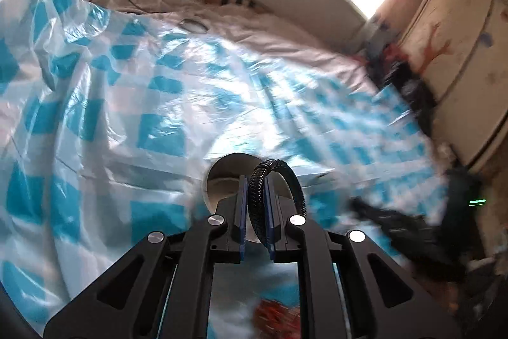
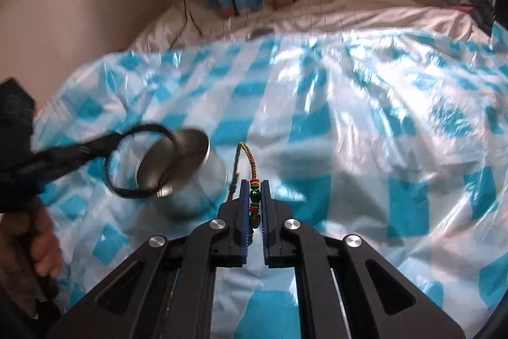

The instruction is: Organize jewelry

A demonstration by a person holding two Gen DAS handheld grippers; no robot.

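Between the fingers: black braided bracelet [image 1: 258, 202] clamped by left gripper [image 1: 256, 199]; beaded bracelet [image 2: 254, 205] clamped by right gripper [image 2: 254, 202].
Beyond them: metal cup [image 2: 187, 177] on checked bedcover [image 2: 349, 148].
Advice: black loop should be centred over the rim before release.

A bed [image 2: 365, 11] in pale sheets carries a crinkled blue-and-white checked plastic sheet [image 2: 349, 123] (glossy, wrinkled throughout). A metal tin [image 2: 190, 186] stands on the plastic, open side tilted upward.
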